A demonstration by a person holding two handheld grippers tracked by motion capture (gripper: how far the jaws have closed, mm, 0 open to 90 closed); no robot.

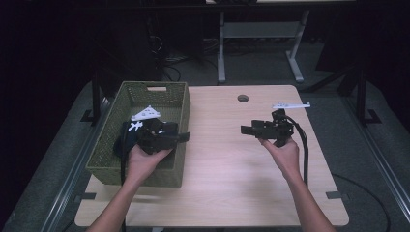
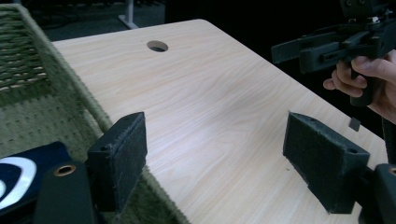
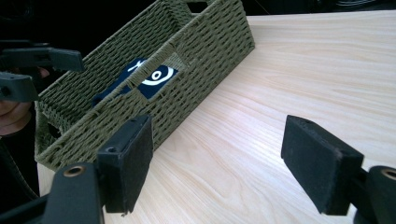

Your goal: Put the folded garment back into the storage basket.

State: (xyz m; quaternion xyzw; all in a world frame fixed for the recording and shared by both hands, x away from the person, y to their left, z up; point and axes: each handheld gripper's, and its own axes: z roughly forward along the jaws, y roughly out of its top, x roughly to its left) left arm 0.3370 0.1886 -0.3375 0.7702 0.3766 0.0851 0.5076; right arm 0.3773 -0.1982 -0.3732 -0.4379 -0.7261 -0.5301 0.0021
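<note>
navy cloth (image 3: 149, 77) in basket (image 1: 167, 92) | beside left fingers (image 2: 121, 158) | both fingers open, empty

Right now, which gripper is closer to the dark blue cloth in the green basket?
Left. The left gripper hangs over the basket, just above the dark blue cloth. The right gripper is out over the bare table, well clear of the basket.

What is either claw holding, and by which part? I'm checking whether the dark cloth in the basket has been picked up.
Nothing is held. The left claw and right claw both stand open and empty; the dark cloth lies in the basket.
</note>
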